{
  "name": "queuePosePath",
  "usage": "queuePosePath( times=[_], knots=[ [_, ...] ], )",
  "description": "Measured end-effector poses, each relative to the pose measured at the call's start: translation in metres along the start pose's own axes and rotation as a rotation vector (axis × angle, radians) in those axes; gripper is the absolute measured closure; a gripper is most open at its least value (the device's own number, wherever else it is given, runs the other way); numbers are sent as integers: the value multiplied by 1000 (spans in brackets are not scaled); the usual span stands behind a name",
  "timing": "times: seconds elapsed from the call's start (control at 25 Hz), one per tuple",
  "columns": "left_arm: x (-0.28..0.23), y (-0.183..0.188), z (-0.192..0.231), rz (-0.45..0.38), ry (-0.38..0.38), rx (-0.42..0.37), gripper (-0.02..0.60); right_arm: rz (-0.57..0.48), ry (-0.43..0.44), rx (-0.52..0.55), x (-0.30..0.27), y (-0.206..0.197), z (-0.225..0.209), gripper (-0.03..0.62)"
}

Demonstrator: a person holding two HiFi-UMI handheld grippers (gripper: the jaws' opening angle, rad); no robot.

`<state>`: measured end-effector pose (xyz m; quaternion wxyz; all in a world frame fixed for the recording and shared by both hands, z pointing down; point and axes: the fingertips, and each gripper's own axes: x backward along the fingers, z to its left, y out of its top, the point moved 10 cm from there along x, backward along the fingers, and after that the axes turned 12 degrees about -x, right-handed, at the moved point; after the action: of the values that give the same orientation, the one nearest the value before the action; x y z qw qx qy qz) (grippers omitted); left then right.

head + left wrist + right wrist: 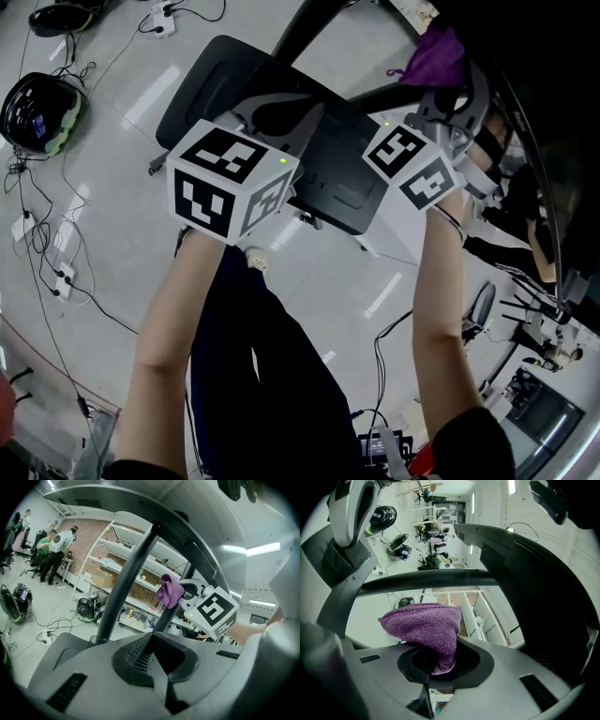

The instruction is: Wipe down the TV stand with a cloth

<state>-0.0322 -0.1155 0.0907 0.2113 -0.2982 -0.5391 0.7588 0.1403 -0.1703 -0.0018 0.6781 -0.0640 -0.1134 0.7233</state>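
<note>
Purple cloth point(424, 630) — bunched — beside black stand pole point(426, 579).

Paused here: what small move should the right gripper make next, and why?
Probably ease the right gripper forward so the purple cloth it clamps presses on the stand's dark pole, then slide along it. The cloth is close by the pole, but contact is unclear. The left gripper is shut and empty.

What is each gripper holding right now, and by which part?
Right gripper pinches the purple cloth by one bunched end; the rest fans out beyond the jaws. Left gripper is shut on nothing.
</note>
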Motion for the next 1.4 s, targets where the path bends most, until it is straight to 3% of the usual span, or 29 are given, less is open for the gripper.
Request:
queuePosePath(
  times=[1.0,1.4],
  knots=[
    [-12,-41,-14,56,-10,49,575,71,315,-62,-9,-49,114,507],
    [-2,-68,1,82,14,69,575,125,450,-94,-10,-55,172,507]
  ],
)
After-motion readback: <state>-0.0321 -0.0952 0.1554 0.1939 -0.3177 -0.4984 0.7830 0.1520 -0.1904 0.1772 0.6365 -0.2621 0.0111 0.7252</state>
